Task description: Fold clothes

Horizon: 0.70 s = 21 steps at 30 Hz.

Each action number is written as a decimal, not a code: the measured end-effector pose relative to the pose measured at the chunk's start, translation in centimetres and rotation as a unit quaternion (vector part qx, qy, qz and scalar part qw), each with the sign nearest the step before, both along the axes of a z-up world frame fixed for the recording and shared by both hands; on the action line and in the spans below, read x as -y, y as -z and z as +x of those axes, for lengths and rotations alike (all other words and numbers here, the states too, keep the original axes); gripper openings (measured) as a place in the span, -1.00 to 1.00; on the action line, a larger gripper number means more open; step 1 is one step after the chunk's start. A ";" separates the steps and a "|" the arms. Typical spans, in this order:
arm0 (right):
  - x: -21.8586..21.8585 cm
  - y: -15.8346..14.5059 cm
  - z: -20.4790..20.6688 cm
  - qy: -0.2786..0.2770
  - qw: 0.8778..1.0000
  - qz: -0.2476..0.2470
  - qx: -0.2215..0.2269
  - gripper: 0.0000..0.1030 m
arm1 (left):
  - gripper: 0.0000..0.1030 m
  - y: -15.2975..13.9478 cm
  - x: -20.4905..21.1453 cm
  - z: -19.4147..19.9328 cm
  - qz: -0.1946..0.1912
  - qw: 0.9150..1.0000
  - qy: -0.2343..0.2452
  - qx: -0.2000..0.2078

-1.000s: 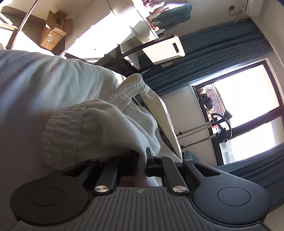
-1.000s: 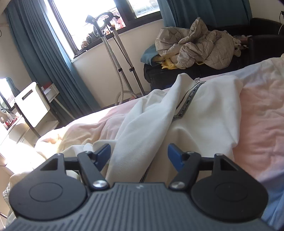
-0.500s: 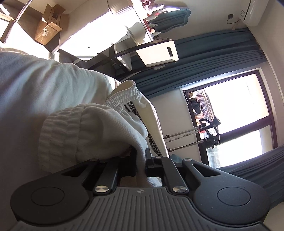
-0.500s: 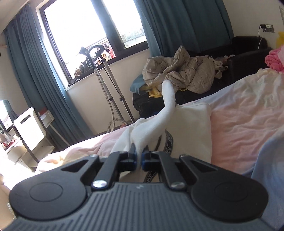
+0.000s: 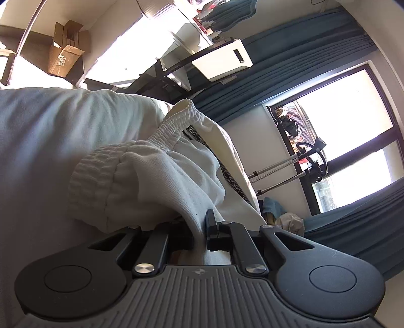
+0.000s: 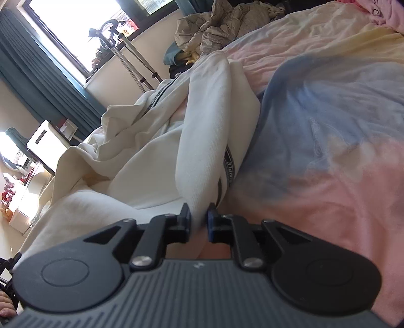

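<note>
A pair of white sweatpants (image 6: 161, 151) with a lettered black side stripe (image 6: 228, 161) lies bunched on a bed. In the left wrist view the sweatpants (image 5: 156, 186) show a ribbed cuff (image 5: 93, 176) and an elastic waistband (image 5: 176, 121). My left gripper (image 5: 199, 229) is shut on a fold of the white fabric near the cuff. My right gripper (image 6: 198, 222) is shut on another fold, beside the stripe, low over the bedsheet.
The bed has a pink, blue and yellow sheet (image 6: 328, 126). A beige quilted jacket (image 6: 222, 22) lies by the window. Crutches (image 6: 126, 48) lean on the wall. A white device (image 5: 224, 60) sits on a dark stand, and a cardboard box (image 5: 63, 58) stands beyond.
My right gripper has shut on the sweatpants fold and carried it down and across toward the sheet. My left gripper stays shut on the fabric and has tilted a little.
</note>
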State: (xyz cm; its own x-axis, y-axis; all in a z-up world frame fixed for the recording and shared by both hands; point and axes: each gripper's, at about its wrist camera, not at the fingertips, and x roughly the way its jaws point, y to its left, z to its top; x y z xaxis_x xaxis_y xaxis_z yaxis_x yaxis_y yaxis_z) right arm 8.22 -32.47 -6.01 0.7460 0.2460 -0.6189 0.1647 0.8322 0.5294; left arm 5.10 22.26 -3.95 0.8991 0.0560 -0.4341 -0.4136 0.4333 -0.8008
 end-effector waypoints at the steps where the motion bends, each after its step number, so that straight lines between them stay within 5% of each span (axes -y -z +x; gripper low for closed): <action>1: 0.0 -0.8 0.2 -0.005 1.000 -0.005 0.014 -0.51 | -0.80 0.0 0.2 0.0 0.003 1.000 -0.003 -0.003; 4: 0.3 -3.0 1.0 -0.017 0.997 -0.047 0.055 0.10 | -0.80 0.1 0.5 0.2 0.008 1.000 -0.011 -0.011; 5: 0.5 -3.4 1.6 -0.023 0.996 -0.059 0.062 0.15 | -0.80 0.1 0.6 0.2 0.009 1.000 -0.013 -0.012; 14: 2.4 -1.8 16.0 -0.013 0.991 -0.128 0.033 0.16 | -0.80 1.4 0.5 1.6 0.002 0.999 -0.034 -0.027; 17: 2.9 -0.1 20.4 0.002 0.994 -0.104 0.011 0.12 | -0.80 2.0 0.3 2.3 0.003 0.999 -0.037 -0.029; 20: 2.4 0.9 23.9 -0.001 0.991 -0.137 0.000 -0.48 | -0.79 2.4 0.3 3.0 0.014 0.999 -0.042 -0.031; 21: 2.2 1.0 24.5 -0.003 0.988 -0.152 -0.001 -0.94 | -0.79 2.4 0.4 3.2 0.018 0.998 -0.043 -0.030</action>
State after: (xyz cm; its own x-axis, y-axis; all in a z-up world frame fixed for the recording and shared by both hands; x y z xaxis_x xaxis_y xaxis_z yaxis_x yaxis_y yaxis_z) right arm 32.73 -34.62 -6.99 0.7437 0.0531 -0.6663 0.1595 0.9540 0.2540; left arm 8.30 21.90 -6.39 0.8624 0.1484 -0.4840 -0.4979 0.4214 -0.7580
